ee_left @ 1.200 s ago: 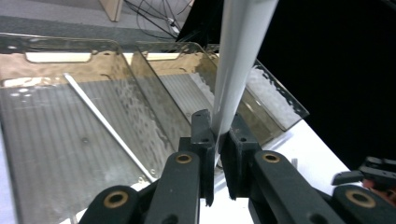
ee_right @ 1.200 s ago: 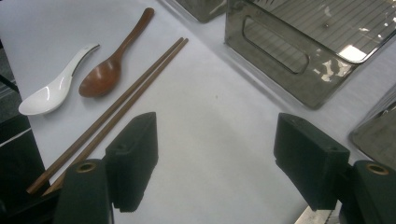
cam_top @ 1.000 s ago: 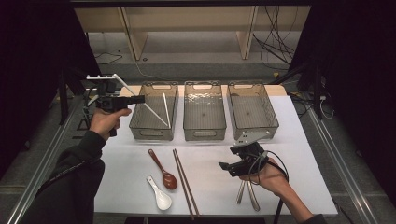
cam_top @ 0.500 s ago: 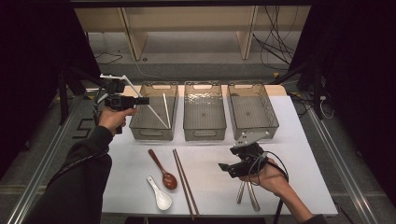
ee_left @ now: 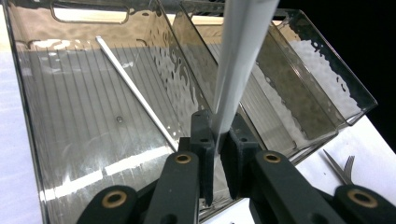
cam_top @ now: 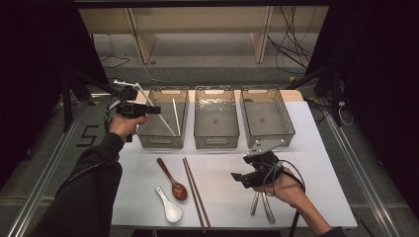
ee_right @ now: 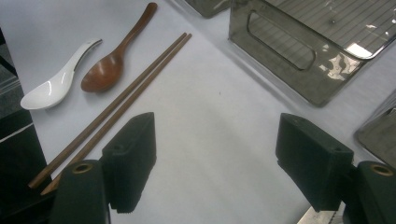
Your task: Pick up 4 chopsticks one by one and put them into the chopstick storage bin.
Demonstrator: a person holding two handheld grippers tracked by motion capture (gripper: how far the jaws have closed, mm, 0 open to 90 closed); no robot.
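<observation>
Left gripper (cam_top: pixel 157 109), upper left of frame, clamps a white chopstick (ee_left: pixel 240 60) above the leftmost bin (cam_top: pixel 148 129); second white chopstick (cam_top: pixel 175 116) inside; right gripper (ee_right: pixel 217 158), lower right, gapes wide above the counter (cam_top: pixel 222 197).

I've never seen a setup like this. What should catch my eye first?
The left claw, shut on a white chopstick, above the left bin, where another chopstick lies. Near the table's front edge wait two spoons and brown chopsticks; the right claw hangs open.
</observation>
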